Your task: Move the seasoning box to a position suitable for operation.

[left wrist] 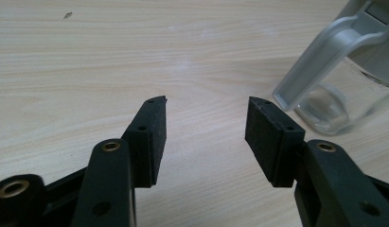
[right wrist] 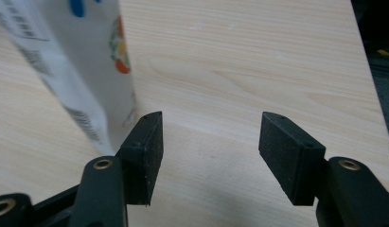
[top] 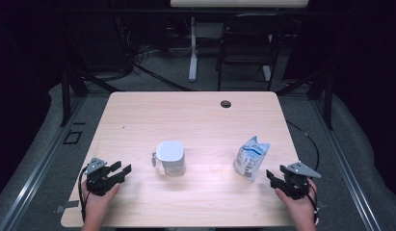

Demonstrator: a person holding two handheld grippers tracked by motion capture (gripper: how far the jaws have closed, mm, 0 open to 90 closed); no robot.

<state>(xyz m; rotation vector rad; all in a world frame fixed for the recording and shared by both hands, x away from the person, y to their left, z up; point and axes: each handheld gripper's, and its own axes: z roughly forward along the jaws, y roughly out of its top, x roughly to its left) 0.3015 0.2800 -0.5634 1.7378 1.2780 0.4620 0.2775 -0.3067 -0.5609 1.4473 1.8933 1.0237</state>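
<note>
High view: a pale wooden table point(top: 200, 115) is seen, ringed by dark room; left gripper point(top: 119, 171) and right gripper point(top: 271, 176) are held released, beside jug point(top: 170, 158) and pouch point(top: 251, 156).

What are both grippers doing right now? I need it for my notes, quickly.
Left gripper: open, holding nothing, near the pitcher.
Right gripper: open, holding nothing, beside the pouch.
</note>
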